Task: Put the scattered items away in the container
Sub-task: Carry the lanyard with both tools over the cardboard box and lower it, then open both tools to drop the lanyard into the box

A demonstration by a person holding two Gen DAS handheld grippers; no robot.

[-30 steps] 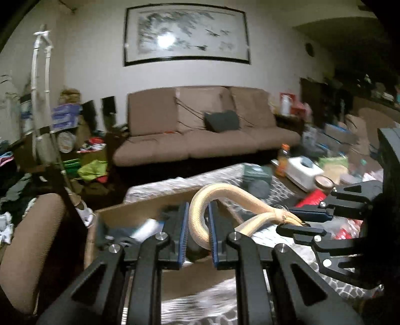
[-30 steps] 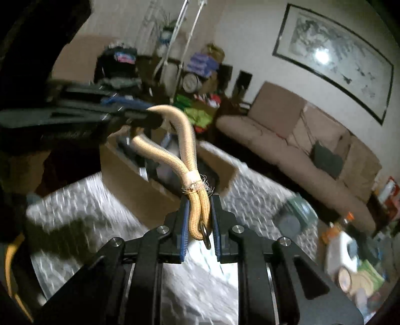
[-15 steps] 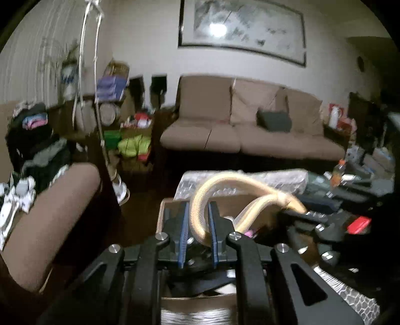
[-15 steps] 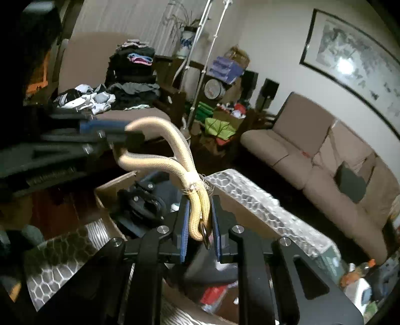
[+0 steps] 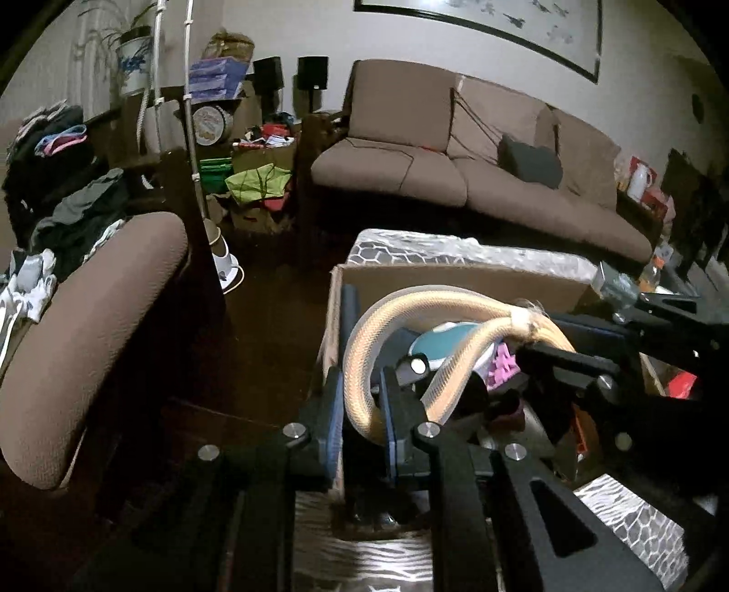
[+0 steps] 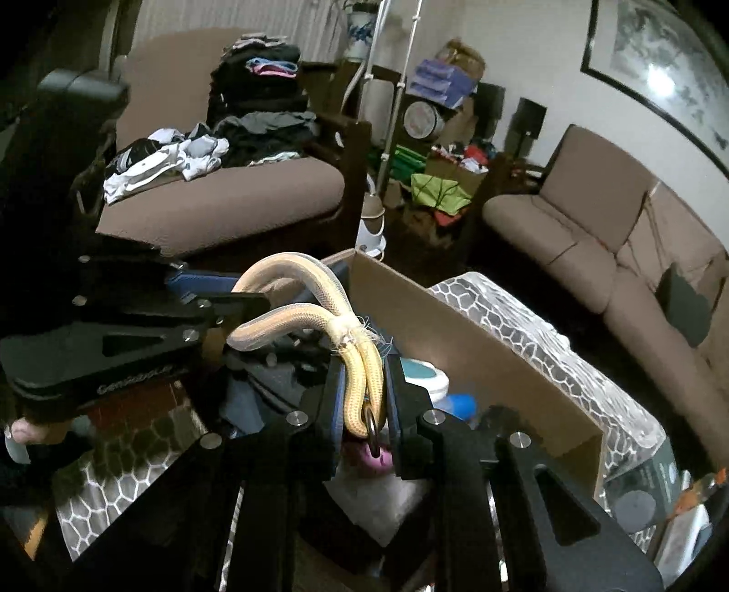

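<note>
Two grippers clamped on cord loop (image 5: pixel 364 346) above box (image 5: pixel 455 278).

A brown sofa (image 5: pixel 478 182) with a dark cushion (image 5: pixel 528 161) stands under a framed painting (image 5: pixel 524 27).

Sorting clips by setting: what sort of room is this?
Probably a cluttered home living room: a brown sofa, a framed painting on the wall, and piled clothes on an armchair.
</note>
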